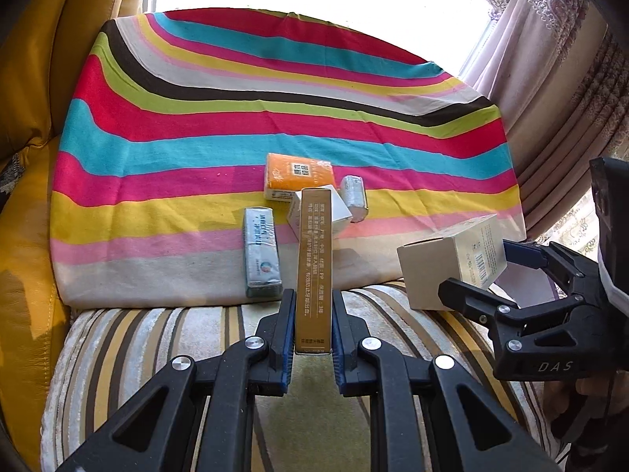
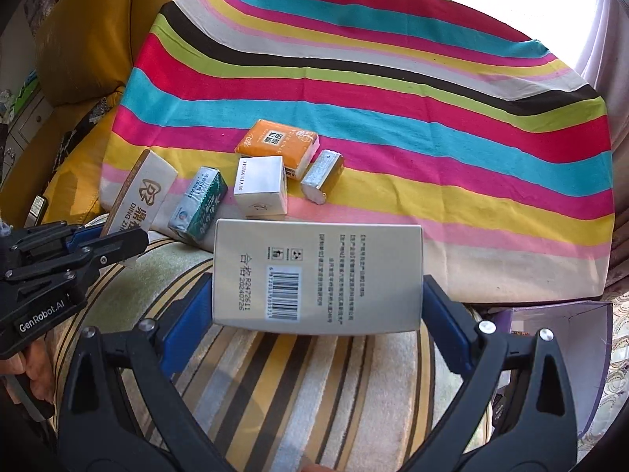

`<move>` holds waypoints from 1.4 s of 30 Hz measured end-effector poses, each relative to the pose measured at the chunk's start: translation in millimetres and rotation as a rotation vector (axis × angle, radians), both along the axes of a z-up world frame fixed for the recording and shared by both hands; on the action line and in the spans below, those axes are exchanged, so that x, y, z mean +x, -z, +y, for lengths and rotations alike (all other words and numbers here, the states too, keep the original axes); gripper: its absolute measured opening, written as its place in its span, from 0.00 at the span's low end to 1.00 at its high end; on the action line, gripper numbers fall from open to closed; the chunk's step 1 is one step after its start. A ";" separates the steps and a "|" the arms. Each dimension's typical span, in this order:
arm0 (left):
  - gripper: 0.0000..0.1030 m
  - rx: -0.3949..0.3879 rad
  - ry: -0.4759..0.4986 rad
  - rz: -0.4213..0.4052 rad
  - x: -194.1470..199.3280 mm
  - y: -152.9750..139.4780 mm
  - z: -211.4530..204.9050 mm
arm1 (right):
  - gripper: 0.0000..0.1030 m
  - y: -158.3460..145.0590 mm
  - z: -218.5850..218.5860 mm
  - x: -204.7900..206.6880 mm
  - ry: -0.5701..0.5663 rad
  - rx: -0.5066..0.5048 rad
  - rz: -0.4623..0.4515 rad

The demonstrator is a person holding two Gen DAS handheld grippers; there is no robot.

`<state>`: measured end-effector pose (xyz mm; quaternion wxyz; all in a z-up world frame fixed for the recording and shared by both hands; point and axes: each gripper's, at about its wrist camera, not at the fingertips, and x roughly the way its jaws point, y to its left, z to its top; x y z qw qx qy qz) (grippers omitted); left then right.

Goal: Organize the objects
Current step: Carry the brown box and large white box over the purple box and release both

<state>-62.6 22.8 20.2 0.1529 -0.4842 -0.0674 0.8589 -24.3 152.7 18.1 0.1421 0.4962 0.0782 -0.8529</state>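
Observation:
My left gripper (image 1: 313,299) is shut on a long gold box (image 1: 313,263), held edge-up over the striped cushion; it also shows in the right wrist view (image 2: 137,196). My right gripper (image 2: 317,287) is shut on a wide white box with a barcode (image 2: 318,279), seen at right in the left wrist view (image 1: 452,263). On the rainbow-striped cloth (image 1: 196,118) lie an orange pack (image 2: 279,143), a white cube box (image 2: 261,187), a green-silver pack (image 2: 200,204) and a small silver pack (image 2: 322,175).
A yellow leather cushion (image 1: 27,157) rises at the left. Patterned curtains (image 1: 570,78) hang at the right. A purple open box (image 2: 562,334) sits at the right of the brown-striped seat (image 2: 295,385).

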 end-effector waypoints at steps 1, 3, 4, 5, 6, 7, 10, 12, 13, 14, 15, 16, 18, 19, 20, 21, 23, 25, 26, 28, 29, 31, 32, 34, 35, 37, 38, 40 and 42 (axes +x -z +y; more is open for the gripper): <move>0.16 0.003 0.009 0.001 1.5 -0.4 5.8 | 0.96 -1.5 6.4 3.4 0.011 0.000 0.005; 0.16 0.006 0.033 0.007 4.9 -3.2 17.2 | 0.96 -4.2 18.7 8.9 0.031 -0.003 0.013; 0.16 0.005 0.044 0.011 6.3 -4.6 22.7 | 0.96 -5.8 24.6 11.5 0.039 -0.004 0.016; 0.16 0.005 0.056 0.014 7.4 -5.8 27.8 | 0.96 -7.3 30.6 14.5 0.048 -0.003 0.021; 0.16 0.006 0.066 0.016 8.8 -7.2 32.9 | 0.96 -8.8 36.4 17.4 0.058 -0.002 0.025; 0.16 0.008 0.075 0.017 9.9 -8.1 37.9 | 0.96 -9.9 42.9 20.5 0.067 -0.003 0.029; 0.16 0.008 0.106 0.022 14.3 -10.9 53.7 | 0.96 -14.7 62.6 30.1 0.098 -0.008 0.043; 0.16 0.012 0.129 0.026 17.1 -12.5 64.2 | 0.96 -17.6 74.7 35.1 0.117 -0.009 0.052; 0.16 0.013 0.142 0.028 18.8 -13.5 70.1 | 0.96 -19.1 81.0 37.4 0.128 -0.009 0.055; 0.16 0.014 0.153 0.029 20.6 -14.5 76.2 | 0.96 -20.1 87.2 39.8 0.139 -0.007 0.060; 0.16 0.018 0.166 0.030 22.0 -15.4 82.1 | 0.96 -20.9 93.4 41.9 0.151 -0.006 0.063; 0.16 0.023 0.180 0.031 23.7 -16.3 87.7 | 0.96 -21.8 100.4 44.1 0.165 -0.006 0.066; 0.16 0.031 0.205 0.028 26.6 -16.9 98.5 | 0.96 -23.1 114.8 48.5 0.190 -0.007 0.072; 0.16 0.037 0.216 0.025 27.6 -17.0 103.3 | 0.96 -24.2 122.2 51.1 0.205 -0.006 0.076; 0.16 0.044 0.226 0.022 28.4 -16.9 107.9 | 0.96 -25.0 129.4 53.1 0.219 -0.004 0.080; 0.16 0.047 0.236 0.018 28.7 -17.1 112.8 | 0.96 -25.2 136.8 54.9 0.233 -0.003 0.082; 0.16 0.048 0.257 0.018 31.3 -18.5 122.2 | 0.96 -26.0 152.5 58.6 0.267 -0.005 0.086; 0.16 0.050 0.278 0.019 33.7 -19.8 132.2 | 0.96 -26.7 169.2 61.8 0.302 -0.005 0.091; 0.16 0.052 0.288 0.019 35.2 -20.2 137.2 | 0.96 -27.3 177.5 63.5 0.321 -0.002 0.097; 0.16 0.061 0.309 0.014 36.4 -20.0 148.1 | 0.96 -28.6 193.9 67.1 0.358 0.015 0.111; 0.16 0.061 0.321 0.010 36.8 -19.3 153.3 | 0.96 -28.9 201.5 68.6 0.377 0.025 0.117; 0.16 0.063 0.344 0.006 38.5 -18.8 164.0 | 0.96 -30.0 217.1 71.8 0.411 0.032 0.124; 0.16 0.064 0.356 0.005 39.6 -19.0 169.1 | 0.96 -30.5 224.6 73.5 0.426 0.032 0.127; 0.16 0.063 0.379 0.005 41.7 -19.6 180.2 | 0.96 -32.0 238.0 76.8 0.456 0.040 0.137; 0.16 0.065 0.390 0.003 42.1 -19.4 185.8 | 0.96 -33.2 244.7 78.6 0.471 0.047 0.143; 0.16 0.070 0.414 0.000 44.2 -19.2 196.9 | 0.96 -35.6 255.8 81.4 0.500 0.061 0.155; 0.16 0.072 0.428 0.000 46.0 -19.3 202.7 | 0.96 -36.9 261.3 82.9 0.514 0.064 0.162; 0.16 0.069 0.459 0.005 50.3 -19.6 215.5 | 0.96 -39.4 271.8 85.8 0.536 0.065 0.172; 0.16 0.070 0.487 0.007 55.2 -20.4 226.7 | 0.96 -41.0 280.2 88.3 0.553 0.067 0.177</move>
